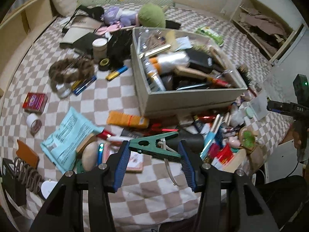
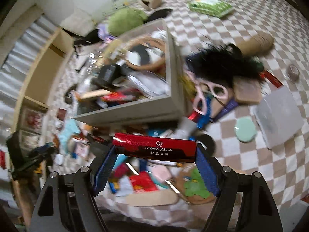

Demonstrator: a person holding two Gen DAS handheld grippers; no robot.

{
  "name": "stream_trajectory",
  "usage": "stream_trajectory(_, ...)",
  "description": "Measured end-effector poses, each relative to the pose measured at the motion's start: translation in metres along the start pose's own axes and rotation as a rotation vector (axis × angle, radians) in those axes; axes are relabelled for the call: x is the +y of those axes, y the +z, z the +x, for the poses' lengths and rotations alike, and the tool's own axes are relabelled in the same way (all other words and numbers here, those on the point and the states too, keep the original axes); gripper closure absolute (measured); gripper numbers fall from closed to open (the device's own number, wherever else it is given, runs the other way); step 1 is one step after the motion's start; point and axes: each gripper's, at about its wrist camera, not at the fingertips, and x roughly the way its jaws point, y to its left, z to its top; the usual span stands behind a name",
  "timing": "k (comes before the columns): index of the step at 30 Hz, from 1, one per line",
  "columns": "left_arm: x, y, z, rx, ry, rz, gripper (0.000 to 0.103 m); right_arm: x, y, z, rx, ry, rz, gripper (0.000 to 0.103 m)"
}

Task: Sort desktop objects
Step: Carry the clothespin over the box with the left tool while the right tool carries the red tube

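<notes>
My left gripper [image 1: 153, 147] is shut on a green plastic clamp [image 1: 154, 145], held crosswise between the blue pads above the checkered cloth. My right gripper [image 2: 155, 150] is shut on a red bar printed "First Look" [image 2: 154, 147], held end to end between its pads. A grey open box [image 1: 193, 98] crammed with objects stands beyond the left gripper; it also shows in the right wrist view [image 2: 135, 112], blurred. The right gripper's body [image 1: 295, 108] shows at the right edge of the left wrist view.
Loose clutter lies in front of the box: an orange packet [image 1: 127, 118], a light blue pouch [image 1: 71, 135], a red box [image 1: 34, 100], pink scissors [image 2: 208, 92], a black furry item [image 2: 218, 67], a mint disc [image 2: 245, 128]. Plush toys [image 1: 135, 15] lie behind. Wooden shelves [image 1: 266, 27] stand far right.
</notes>
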Motion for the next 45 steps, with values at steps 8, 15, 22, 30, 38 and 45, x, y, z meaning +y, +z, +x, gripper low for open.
stream_trajectory(8, -0.022, 0.021, -0.011, -0.057, -0.031, 0.005, 0.052, 0.043, 0.011, -0.016, -0.053, 0.11, -0.036, 0.022)
stream_trajectory(15, -0.026, 0.041, -0.016, -0.097, -0.046, -0.031, 0.052, 0.071, 0.029, -0.025, -0.094, 0.193, -0.025, 0.022)
stream_trajectory(22, -0.036, 0.081, -0.028, -0.152, -0.026, -0.038, 0.052, 0.089, 0.072, -0.017, -0.12, 0.251, 0.053, 0.022)
stream_trajectory(30, -0.045, 0.129, -0.022, -0.204, -0.037, -0.067, 0.052, 0.077, 0.085, 0.032, -0.036, 0.354, 0.201, 0.022)
stream_trajectory(38, -0.027, 0.152, 0.01, -0.207, -0.036, -0.12, 0.052, 0.07, 0.091, 0.067, 0.018, 0.306, 0.208, 0.022)
stream_trajectory(45, -0.023, 0.164, 0.03, -0.189, -0.046, -0.131, 0.052, 0.075, 0.087, 0.091, 0.064, 0.168, 0.096, 0.022)
